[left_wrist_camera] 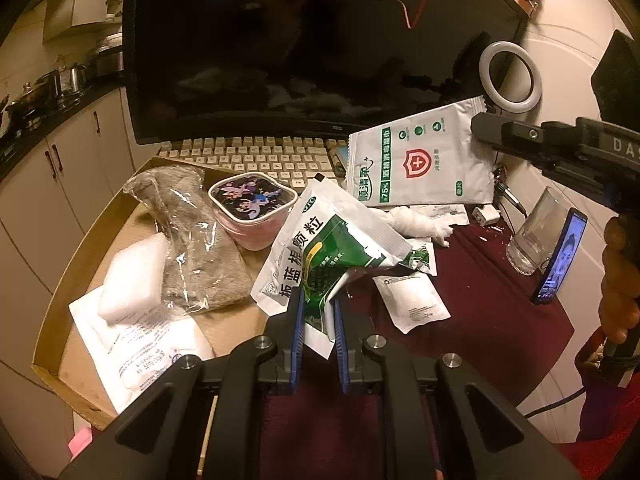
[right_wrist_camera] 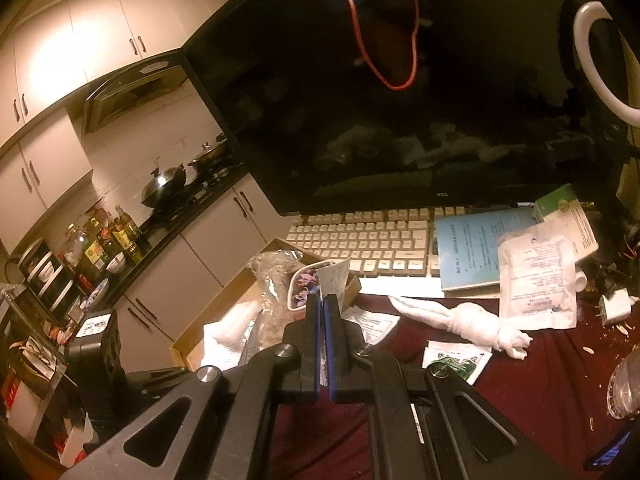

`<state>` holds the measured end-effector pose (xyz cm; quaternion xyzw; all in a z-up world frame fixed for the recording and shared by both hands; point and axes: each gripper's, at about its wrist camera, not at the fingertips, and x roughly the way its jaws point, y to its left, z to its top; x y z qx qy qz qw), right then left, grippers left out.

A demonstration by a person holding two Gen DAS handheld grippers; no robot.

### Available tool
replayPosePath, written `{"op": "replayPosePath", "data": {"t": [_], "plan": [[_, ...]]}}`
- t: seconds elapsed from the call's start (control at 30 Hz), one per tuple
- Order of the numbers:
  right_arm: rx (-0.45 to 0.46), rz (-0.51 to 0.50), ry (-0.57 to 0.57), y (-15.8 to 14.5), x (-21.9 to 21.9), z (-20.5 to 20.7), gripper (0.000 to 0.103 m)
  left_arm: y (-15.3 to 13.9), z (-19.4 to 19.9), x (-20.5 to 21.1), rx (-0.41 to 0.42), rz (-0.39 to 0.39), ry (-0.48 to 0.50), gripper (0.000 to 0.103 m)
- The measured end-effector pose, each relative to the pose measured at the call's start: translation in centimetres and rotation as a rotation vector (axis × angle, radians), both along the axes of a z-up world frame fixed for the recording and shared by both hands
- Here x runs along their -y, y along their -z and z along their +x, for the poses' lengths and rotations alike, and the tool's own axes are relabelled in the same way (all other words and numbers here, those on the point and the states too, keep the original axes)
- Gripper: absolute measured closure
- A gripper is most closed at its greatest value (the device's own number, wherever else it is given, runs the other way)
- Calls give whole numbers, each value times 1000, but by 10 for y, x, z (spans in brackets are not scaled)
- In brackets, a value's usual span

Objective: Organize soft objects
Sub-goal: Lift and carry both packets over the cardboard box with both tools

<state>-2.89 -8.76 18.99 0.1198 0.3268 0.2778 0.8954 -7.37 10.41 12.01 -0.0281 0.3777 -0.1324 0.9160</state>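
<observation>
My left gripper (left_wrist_camera: 318, 304) is shut on a green-and-white medicine sachet (left_wrist_camera: 320, 248), held up between the cardboard box (left_wrist_camera: 52, 320) and the maroon cloth. My right gripper (right_wrist_camera: 323, 300) is shut on a white wet-wipe pack (left_wrist_camera: 416, 156), seen edge-on in the right wrist view (right_wrist_camera: 335, 278), raised above the desk. The box holds a grey towel in plastic (left_wrist_camera: 192, 240), a white sponge (left_wrist_camera: 132, 276), a white packet (left_wrist_camera: 140, 344) and a pink tub with a cartoon lid (left_wrist_camera: 252, 208). A rolled white cloth (right_wrist_camera: 476, 320) lies on the maroon cloth.
A keyboard (left_wrist_camera: 256, 160) and dark monitor (left_wrist_camera: 312, 40) stand behind. A small white pouch (left_wrist_camera: 412, 296), a glass (left_wrist_camera: 536, 236), a phone (left_wrist_camera: 560, 256), a ring light (left_wrist_camera: 510, 76), a blue booklet (right_wrist_camera: 472, 248) and another white pouch (right_wrist_camera: 538, 276) surround the work area.
</observation>
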Motion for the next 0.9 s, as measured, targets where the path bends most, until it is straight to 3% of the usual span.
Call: {"op": "replayPosePath", "data": {"t": [0.9], "plan": [[20, 21, -138, -8, -59, 7, 100, 21, 15, -52, -65, 3, -134, 89]]}}
